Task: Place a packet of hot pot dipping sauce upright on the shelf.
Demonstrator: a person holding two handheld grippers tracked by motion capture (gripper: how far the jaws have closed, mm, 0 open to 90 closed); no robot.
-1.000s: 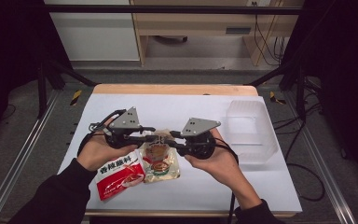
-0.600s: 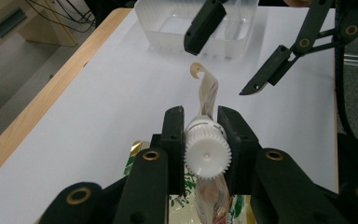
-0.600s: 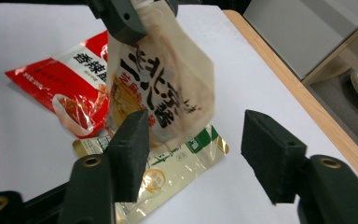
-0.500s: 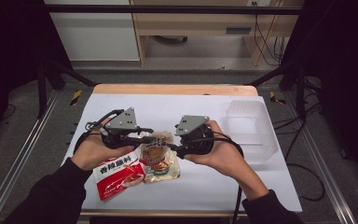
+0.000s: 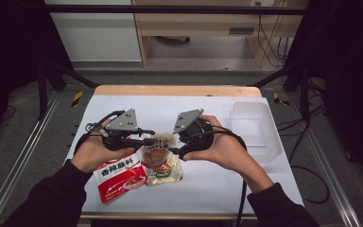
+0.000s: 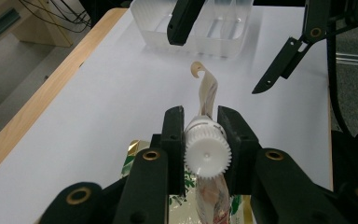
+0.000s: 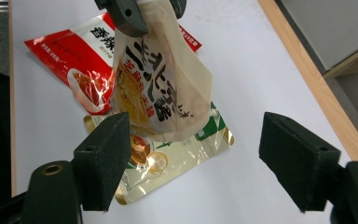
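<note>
A beige spout pouch [image 5: 162,141] with dark print hangs above the table, and my left gripper [image 5: 147,140] is shut on its white ribbed cap [image 6: 207,157]. In the left gripper view the pouch [image 6: 209,93] curls away beyond the jaws. My right gripper [image 5: 178,150] is open just to the right of the pouch and faces it. In the right gripper view the pouch [image 7: 161,88] hangs in front of my right gripper [image 7: 203,158], whose jaws stand wide apart without touching it. The left gripper [image 7: 127,14] holds it from the top.
A red seasoning packet [image 5: 120,176] and a gold-and-green pouch [image 5: 164,171] lie flat on the white table under the grippers. A clear plastic container [image 5: 256,128] stands at the table's right side. A wooden edge [image 5: 179,90] runs along the far side.
The right hand has rolled its gripper so its top plate tilts, and has shifted it slightly beside the pouch. The left gripper keeps hold of the pouch's cap, almost still.
</note>
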